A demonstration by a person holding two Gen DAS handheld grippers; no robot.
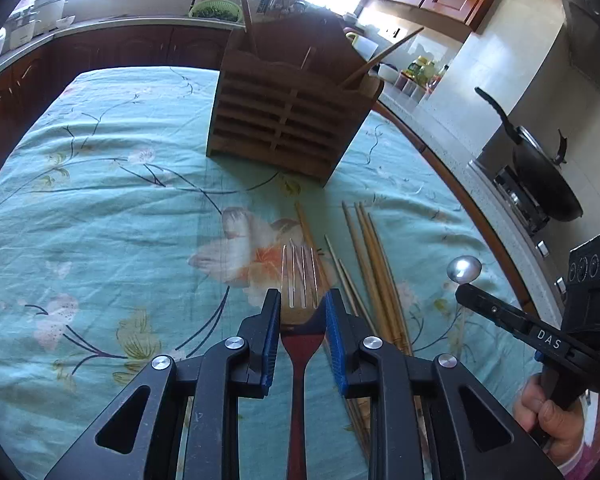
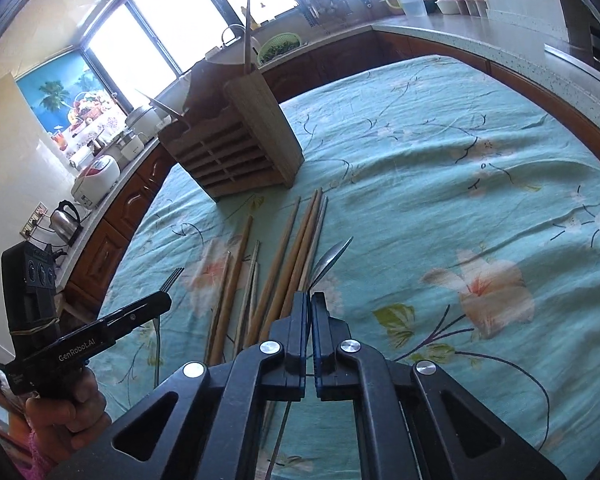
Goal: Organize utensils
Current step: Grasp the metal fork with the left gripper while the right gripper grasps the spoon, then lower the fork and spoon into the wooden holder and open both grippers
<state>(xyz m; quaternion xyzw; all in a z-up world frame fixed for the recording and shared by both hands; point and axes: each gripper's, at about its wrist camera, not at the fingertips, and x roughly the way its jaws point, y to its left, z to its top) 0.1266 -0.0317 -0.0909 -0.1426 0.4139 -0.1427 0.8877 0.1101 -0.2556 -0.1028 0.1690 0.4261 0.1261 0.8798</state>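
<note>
A wooden utensil holder [image 1: 288,120] stands on the teal flowered tablecloth; it also shows in the right wrist view [image 2: 236,148], with a few chopsticks standing in it. Several chopsticks [image 1: 372,260] lie loose on the cloth in front of it, also in the right wrist view [image 2: 288,256]. My left gripper [image 1: 302,304] is shut on a fork [image 1: 300,280] with a red handle, tines pointing forward. My right gripper [image 2: 310,300] is shut on a metal spoon [image 2: 332,258], its bowl sticking out ahead; the spoon shows in the left wrist view [image 1: 464,269].
The table [image 2: 460,160] is covered by the cloth. Kitchen counters run around it, with a wok [image 1: 540,168] on a stove to the right, a kettle [image 2: 66,220] and rice cooker [image 2: 96,178] on the left, and a green colander [image 1: 214,9] behind.
</note>
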